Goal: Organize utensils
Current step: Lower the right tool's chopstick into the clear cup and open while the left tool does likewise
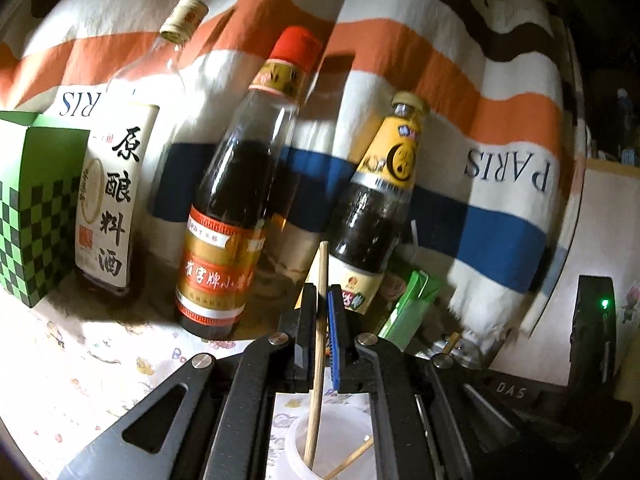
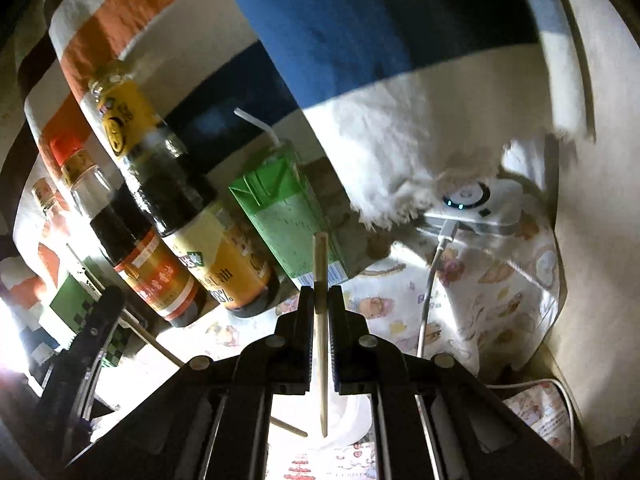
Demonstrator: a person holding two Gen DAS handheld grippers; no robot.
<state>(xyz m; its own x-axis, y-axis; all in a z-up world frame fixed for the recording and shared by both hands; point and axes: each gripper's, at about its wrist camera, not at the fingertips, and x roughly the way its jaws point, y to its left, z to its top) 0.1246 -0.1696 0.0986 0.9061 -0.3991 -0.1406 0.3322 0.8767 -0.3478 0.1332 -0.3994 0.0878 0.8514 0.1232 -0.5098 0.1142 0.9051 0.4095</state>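
Note:
My left gripper [image 1: 321, 308] is shut on a wooden chopstick [image 1: 318, 360] that stands almost upright, its lower end inside a white cup [image 1: 296, 436] below the jaws. A second chopstick [image 1: 352, 458] leans inside that cup. My right gripper [image 2: 320, 304] is shut on another wooden chopstick [image 2: 321, 264], held upright with its lower tip over the white cup's rim [image 2: 352, 420]. A further chopstick [image 2: 288, 428] lies slanted beside that cup. The right gripper's body shows at the right edge of the left wrist view [image 1: 592, 340].
Three sauce bottles [image 1: 228, 208] stand at the back on a patterned tablecloth [image 1: 100, 360], before a striped towel [image 1: 440, 80]. A green checkered box [image 1: 36, 208] is at left, a green drink carton [image 2: 280, 216] with straw right of the bottles. A white charger [image 2: 480, 204] with cable lies right.

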